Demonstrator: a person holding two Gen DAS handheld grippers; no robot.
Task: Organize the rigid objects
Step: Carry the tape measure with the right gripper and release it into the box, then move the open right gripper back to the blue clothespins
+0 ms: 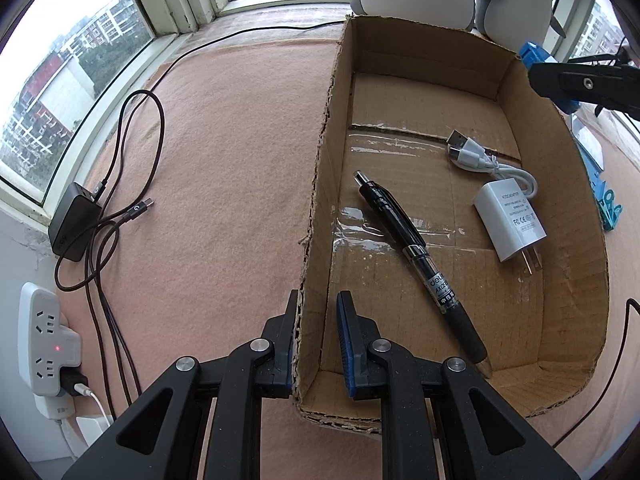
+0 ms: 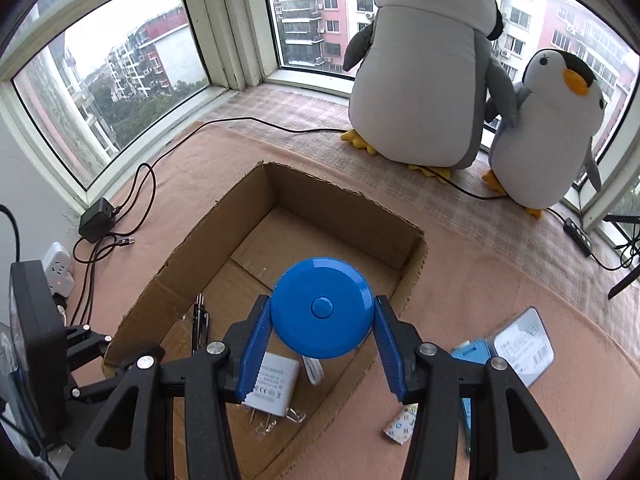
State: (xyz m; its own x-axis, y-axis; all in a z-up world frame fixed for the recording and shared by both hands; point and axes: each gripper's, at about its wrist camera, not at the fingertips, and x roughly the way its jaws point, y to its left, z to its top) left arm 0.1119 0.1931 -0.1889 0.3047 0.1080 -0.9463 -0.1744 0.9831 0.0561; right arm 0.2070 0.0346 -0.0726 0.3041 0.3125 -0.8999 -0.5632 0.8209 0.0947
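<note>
An open cardboard box [image 1: 580,280] lies on the pink mat. My left gripper [image 1: 318,304] is shut on its near left wall, one finger outside and one inside. Inside the box are a black pen [image 1: 416,256], a white plug adapter [image 1: 510,220] and a white USB cable [image 1: 472,152]. My right gripper [image 2: 322,312] is shut on a round blue tape measure [image 2: 322,306], held in the air above the box [image 2: 340,200], over the adapter [image 2: 272,384]. The pen [image 2: 199,320] shows beside the left finger. In the left wrist view the right gripper [image 1: 576,80] hangs past the box's far right corner.
Two plush penguins [image 2: 420,72] stand by the window behind the box. A black charger [image 1: 74,224] with looped cables and a white power strip [image 1: 48,340] lie left. Right of the box are a grey packaged card [image 2: 524,344], blue items [image 2: 472,354] and a small packet [image 2: 400,428].
</note>
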